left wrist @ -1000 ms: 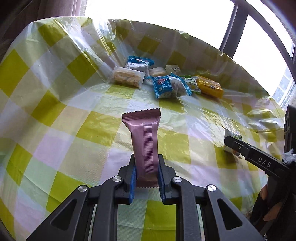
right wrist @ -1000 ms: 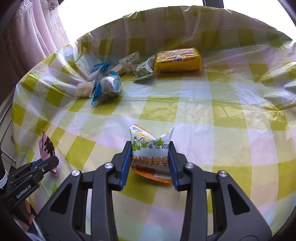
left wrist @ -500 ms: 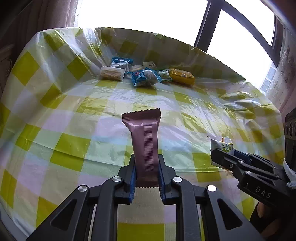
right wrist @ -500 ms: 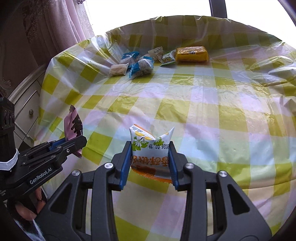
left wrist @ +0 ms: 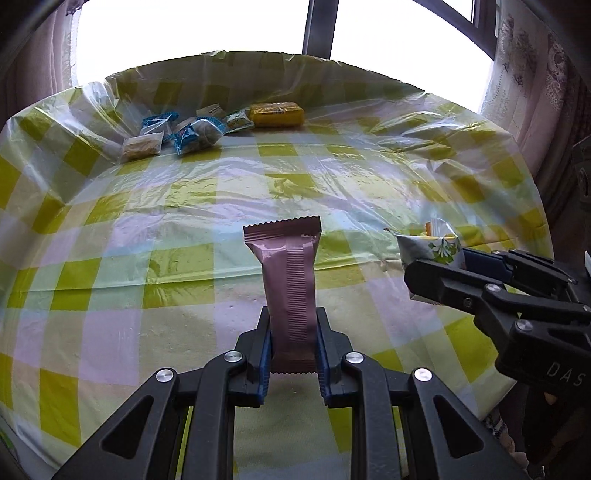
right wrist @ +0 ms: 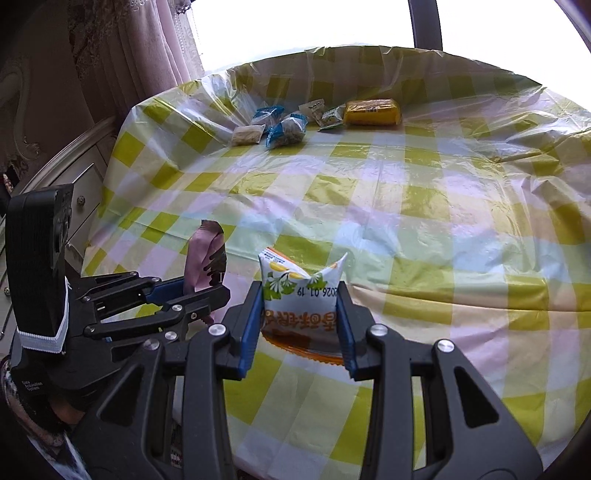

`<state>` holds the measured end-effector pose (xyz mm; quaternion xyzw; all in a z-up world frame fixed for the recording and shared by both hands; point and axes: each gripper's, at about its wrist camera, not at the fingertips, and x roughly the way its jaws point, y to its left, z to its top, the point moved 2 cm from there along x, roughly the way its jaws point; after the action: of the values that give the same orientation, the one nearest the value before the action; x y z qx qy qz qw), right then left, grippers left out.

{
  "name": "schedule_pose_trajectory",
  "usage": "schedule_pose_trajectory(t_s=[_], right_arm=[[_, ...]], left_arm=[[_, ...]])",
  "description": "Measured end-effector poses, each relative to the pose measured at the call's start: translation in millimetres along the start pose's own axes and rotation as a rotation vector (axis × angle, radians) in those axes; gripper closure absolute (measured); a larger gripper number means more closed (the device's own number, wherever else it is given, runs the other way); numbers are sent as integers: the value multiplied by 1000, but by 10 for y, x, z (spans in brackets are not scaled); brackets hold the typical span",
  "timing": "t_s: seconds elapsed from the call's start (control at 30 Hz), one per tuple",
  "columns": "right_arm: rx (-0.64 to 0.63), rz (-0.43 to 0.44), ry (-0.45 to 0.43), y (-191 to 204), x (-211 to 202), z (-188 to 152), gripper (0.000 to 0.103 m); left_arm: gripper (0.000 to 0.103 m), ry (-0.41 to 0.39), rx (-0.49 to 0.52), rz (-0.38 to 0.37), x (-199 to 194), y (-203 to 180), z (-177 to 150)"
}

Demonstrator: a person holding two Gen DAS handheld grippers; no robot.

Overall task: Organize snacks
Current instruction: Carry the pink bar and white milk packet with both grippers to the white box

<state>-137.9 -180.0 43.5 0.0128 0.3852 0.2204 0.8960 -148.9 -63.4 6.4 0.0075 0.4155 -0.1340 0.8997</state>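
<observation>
My left gripper (left wrist: 291,345) is shut on a pink snack bar (left wrist: 288,280) that stands upright above the near part of the table. My right gripper (right wrist: 298,325) is shut on a white and orange snack pouch (right wrist: 297,295). Each gripper shows in the other's view: the right one (left wrist: 439,266) with the pouch (left wrist: 432,247) at the right, the left one (right wrist: 192,291) with the pink bar (right wrist: 205,258) at the left. A group of several snacks lies at the far side: blue packets (left wrist: 197,129), a beige packet (left wrist: 142,146) and a yellow pack (left wrist: 276,113).
The round table (left wrist: 166,229) has a green and white checked cloth under crinkled clear plastic. A window with a dark frame (left wrist: 319,26) and curtains (right wrist: 147,55) stand behind it. A white cabinet (right wrist: 70,177) stands left of the table.
Both grippers have pulled back and risen from the table with their snacks, so the far snack group looks smaller. The two grippers have come closer side by side.
</observation>
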Motion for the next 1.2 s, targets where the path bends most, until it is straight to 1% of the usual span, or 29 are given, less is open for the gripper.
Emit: schedule_pose_trajectory(t_s=[0.23, 0.5, 0.9, 1.2], right_arm=[[31, -27, -53, -199, -405, -165, 62], [92, -87, -90, -545, -814, -460, 62], [215, -194, -123, -1087, -1306, -881, 62], [291, -291, -147, -1471, -1699, -1200, 62]], left_arm=[[82, -9, 95, -9, -99, -348, -2], [82, -12, 265, -30, -172, -848, -73], [82, 17, 513, -126, -163, -1778, -177], [82, 69, 679, -210, -112, -2477, -373]])
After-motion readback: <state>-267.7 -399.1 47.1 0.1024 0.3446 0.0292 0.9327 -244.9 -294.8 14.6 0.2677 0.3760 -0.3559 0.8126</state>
